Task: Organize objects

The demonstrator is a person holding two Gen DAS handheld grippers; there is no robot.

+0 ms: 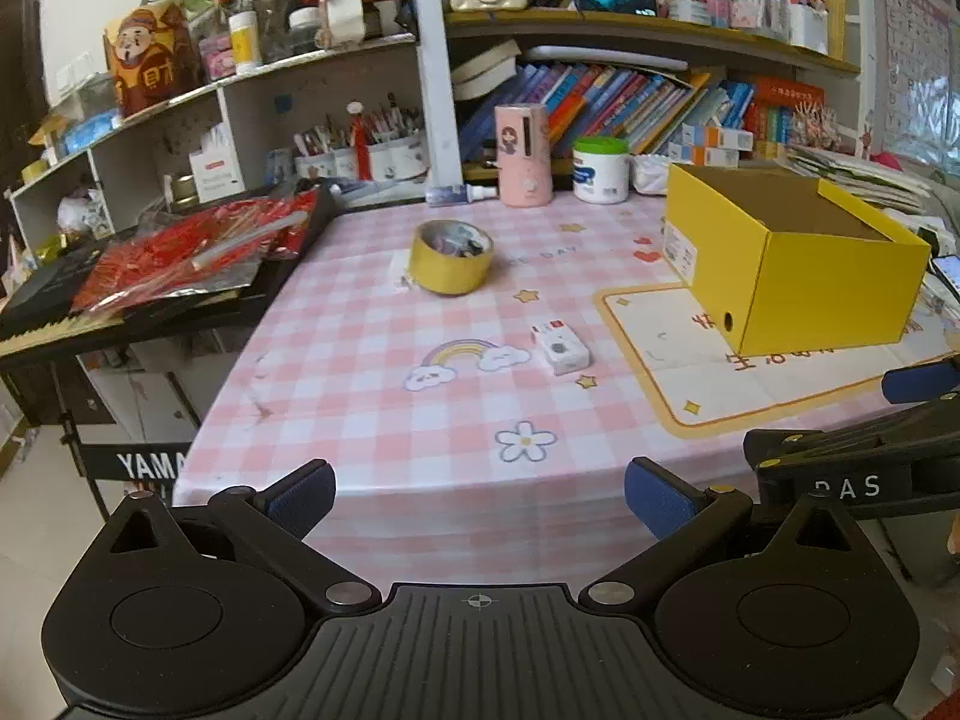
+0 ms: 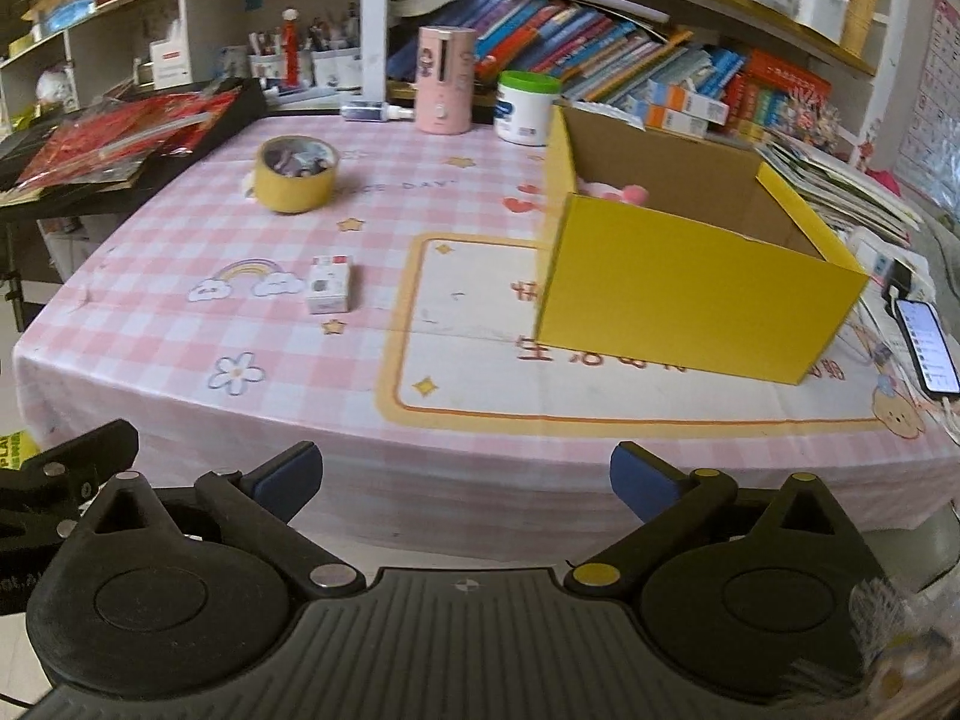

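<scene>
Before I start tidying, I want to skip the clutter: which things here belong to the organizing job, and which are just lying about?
Likely part of the job:
yellow box, open-topped, something pink inside
roll of yellow tape
small white box

Likely just lying about:
pink canister
white jar with green lid
phone
red packets on the keyboard
shelf books

My left gripper & right gripper: both jaws wide apart, nothing between, angled down, side by side.
</scene>
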